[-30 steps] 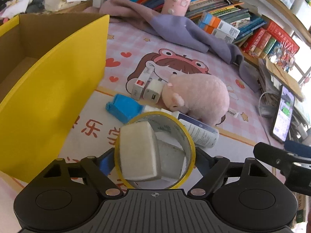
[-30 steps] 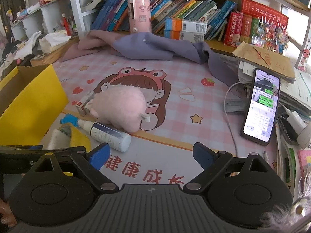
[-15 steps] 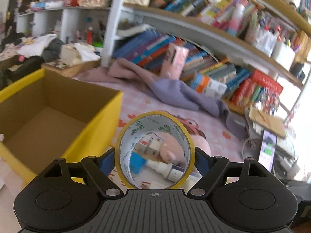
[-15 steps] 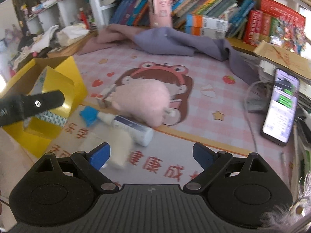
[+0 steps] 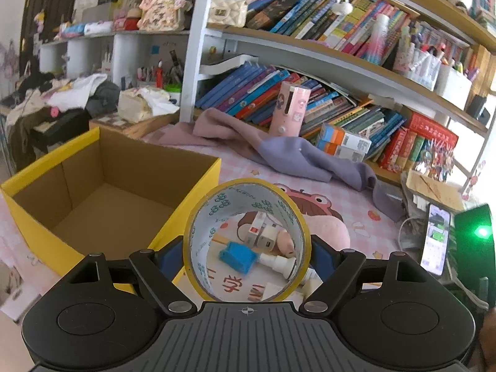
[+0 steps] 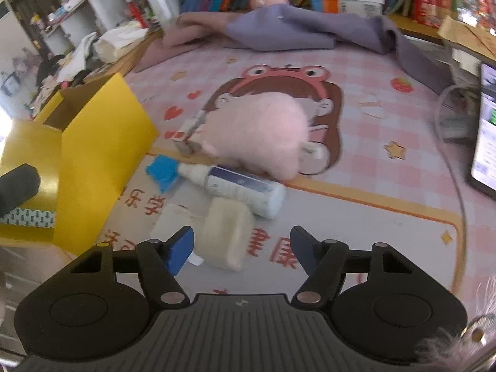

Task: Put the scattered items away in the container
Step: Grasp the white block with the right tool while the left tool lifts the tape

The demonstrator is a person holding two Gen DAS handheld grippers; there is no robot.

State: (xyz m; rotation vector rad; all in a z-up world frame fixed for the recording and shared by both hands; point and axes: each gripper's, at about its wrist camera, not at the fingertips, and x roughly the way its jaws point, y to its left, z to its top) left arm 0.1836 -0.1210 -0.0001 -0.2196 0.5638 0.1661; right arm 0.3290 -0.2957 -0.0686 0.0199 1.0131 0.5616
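Left wrist: tape roll (image 5: 246,238) is gripped upright in the left claw (image 5: 246,255), beside the yellow box (image 5: 102,192). Right wrist: right claw (image 6: 241,248) is spread, ungripped, above the sponge (image 6: 224,232) on the desk (image 6: 356,217).

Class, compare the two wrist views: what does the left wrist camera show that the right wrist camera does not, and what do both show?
Left wrist only: the left gripper shut on the yellow-edged tape roll, and the brown inside of the yellow cardboard box.

Right wrist only: the open right gripper above the cream rectangular sponge.

Both: the box, the pink plush toy and the white spray bottle with a blue cap.
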